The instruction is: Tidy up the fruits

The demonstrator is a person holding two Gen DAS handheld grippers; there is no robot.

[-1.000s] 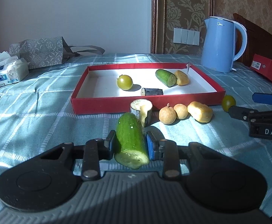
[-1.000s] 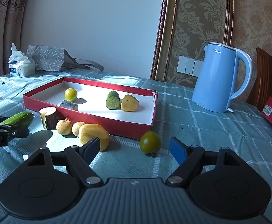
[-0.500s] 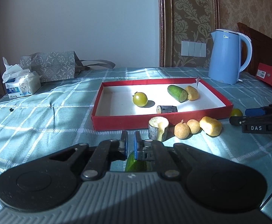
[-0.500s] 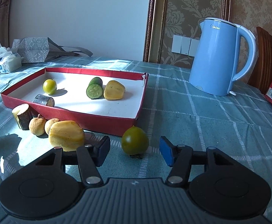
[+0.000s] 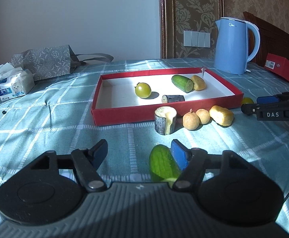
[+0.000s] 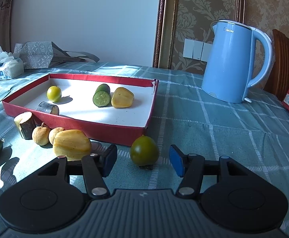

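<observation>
Left tongs [image 5: 138,151] wide, cucumber [image 5: 162,164] lying on bench [image 5: 35,123] by the right finger. Right tongs [image 6: 142,158] wide around green fruit [image 6: 144,150], just outside red tray [image 6: 112,128].

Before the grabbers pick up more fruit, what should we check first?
1. Left gripper open: ok.
2. Cucumber piece centred between its fingers: not ok, it sits against the blue pad.
3. Right gripper open: ok.
4. Green round fruit lined up between the right fingers: ok, just ahead of them.
5. Free room in the red tray: ok, white floor shows.
6. The two grippers apart: ok.
</observation>
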